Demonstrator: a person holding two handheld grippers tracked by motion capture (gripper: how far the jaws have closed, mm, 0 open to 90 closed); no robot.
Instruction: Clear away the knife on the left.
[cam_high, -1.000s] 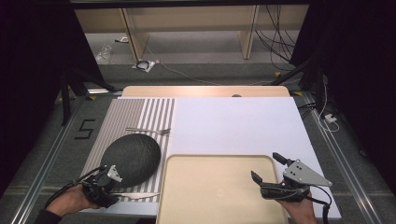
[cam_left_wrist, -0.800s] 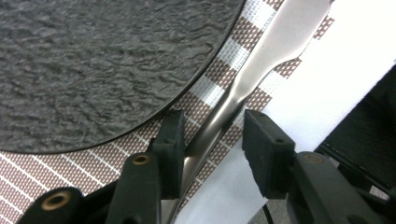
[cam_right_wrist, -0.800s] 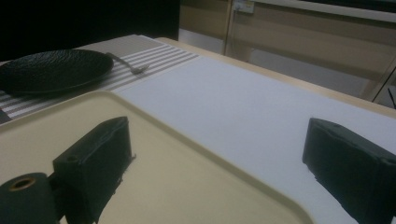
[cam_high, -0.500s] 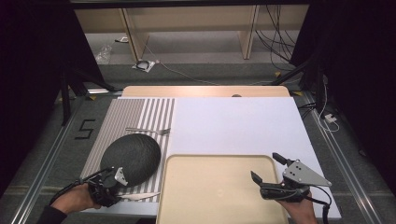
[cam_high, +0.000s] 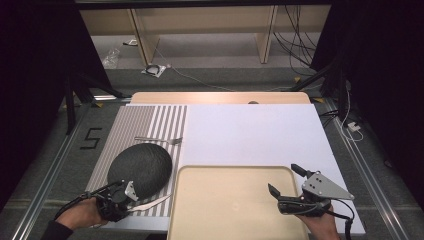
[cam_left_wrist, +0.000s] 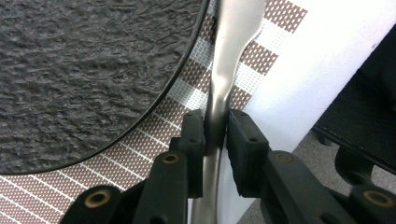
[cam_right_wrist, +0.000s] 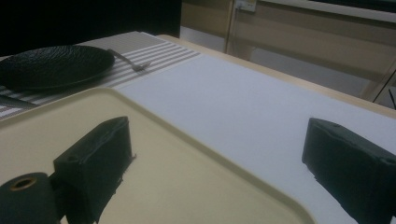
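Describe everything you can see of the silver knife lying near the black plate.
The shiny silver metal knife lies flat on the brown-and-white striped placemat, beside the round, rough-textured black plate. Its slim handle widens toward the blade, which points at the beige tray. The left gripper has just been closing its jaws, and both black pads now press the handle's sides. I cannot tell whether the knife touches the plate's rim.

This looks like a lab recording set-up rather than a home: black curtains (cam_high: 40, 75) enclose a worktop (cam_high: 250, 130) on aluminium rails (cam_high: 372, 180), loose cables (cam_high: 295, 45) trail over grey carpet, and a taped numeral (cam_high: 91, 138) marks the floor.
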